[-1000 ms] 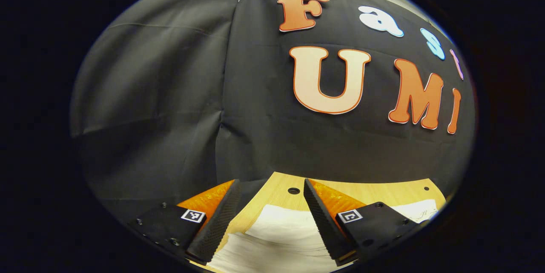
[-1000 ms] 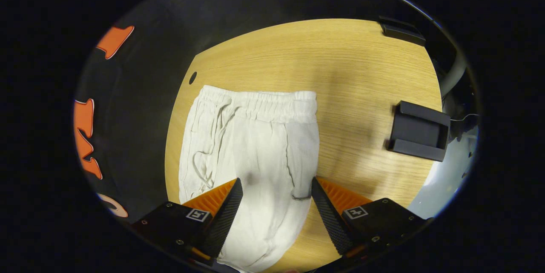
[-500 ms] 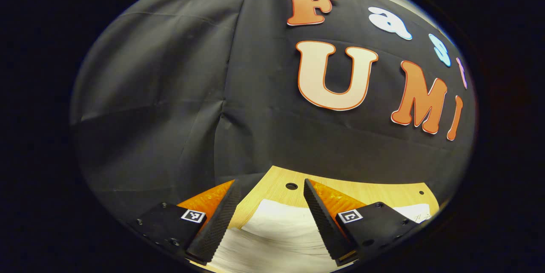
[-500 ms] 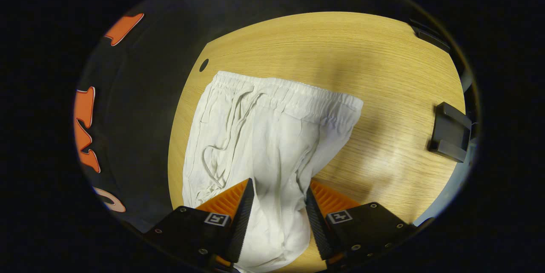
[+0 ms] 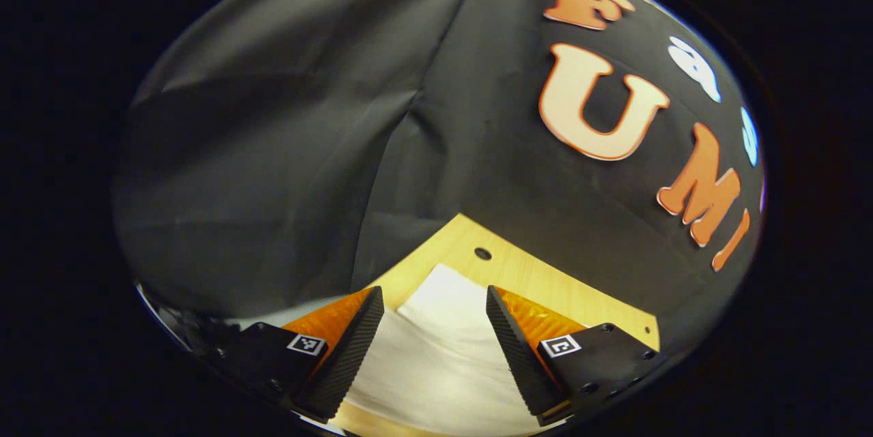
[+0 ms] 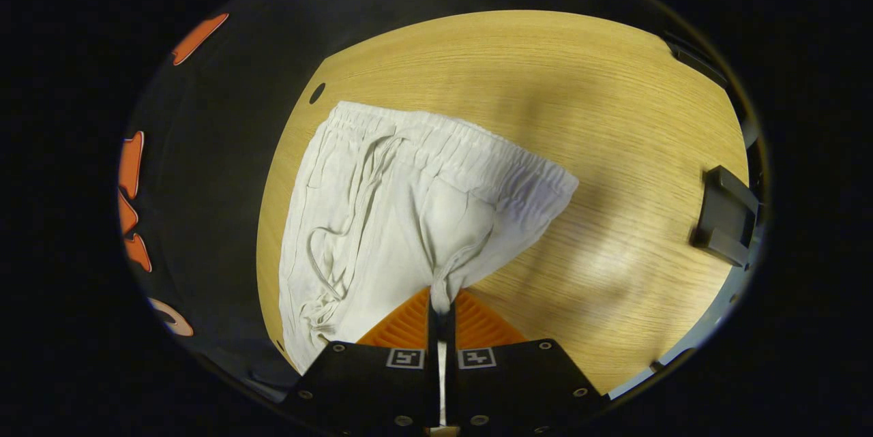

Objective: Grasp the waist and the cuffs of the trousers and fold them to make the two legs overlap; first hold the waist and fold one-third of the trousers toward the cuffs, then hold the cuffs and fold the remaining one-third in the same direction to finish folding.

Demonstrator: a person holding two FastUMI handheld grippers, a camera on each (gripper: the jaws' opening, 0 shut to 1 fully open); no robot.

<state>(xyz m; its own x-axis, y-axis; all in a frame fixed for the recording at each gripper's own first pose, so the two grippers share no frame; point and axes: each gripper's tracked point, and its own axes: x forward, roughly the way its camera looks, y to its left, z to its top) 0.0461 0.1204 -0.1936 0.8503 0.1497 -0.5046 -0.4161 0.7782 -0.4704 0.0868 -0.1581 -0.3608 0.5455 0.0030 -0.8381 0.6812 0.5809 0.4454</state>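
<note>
Jaws of the right gripper [image 6: 441, 311] are pressed together, pinching a gathered bunch of the white trousers [image 6: 382, 212], whose elastic waist [image 6: 464, 151] and drawstring [image 6: 341, 246] lie spread on the wooden table [image 6: 580, 116]. The left gripper [image 5: 434, 328] has its jaws wide apart with nothing held, poised over the trousers' cloth near the table's corner, by a small hole [image 5: 483, 253]

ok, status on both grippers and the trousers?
Right hand-held gripper shut on trousers, pinching a bunched fold. Left hand-held gripper open above the cloth. Trousers on the table, waistband far side. Black holder off to the edge, clear.
</note>
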